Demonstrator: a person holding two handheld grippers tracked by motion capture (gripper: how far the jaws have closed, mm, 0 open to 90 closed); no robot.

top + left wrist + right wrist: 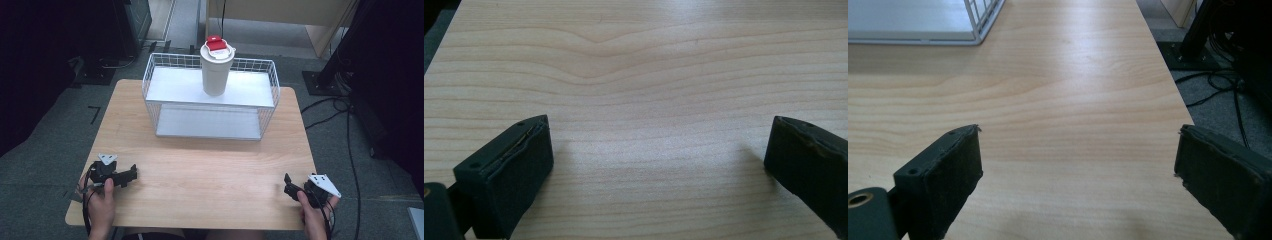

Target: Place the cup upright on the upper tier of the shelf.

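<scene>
Tumbler [216, 67] well beyond both jaws

Wooden table [200, 175] carries a white wire rack [210, 107].

No lettering, label, brand, number or sign can be read anywhere, whether on the cup [216, 70] with its red lid, the wire rack [210, 95] or the bare counter [210, 170].

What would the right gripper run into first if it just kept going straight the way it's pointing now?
Probably nothing soon: the right gripper is open and looks along bare table. The wire rack sits off to one side of that line, so it would likely pass it and reach the table's far edge.
</scene>
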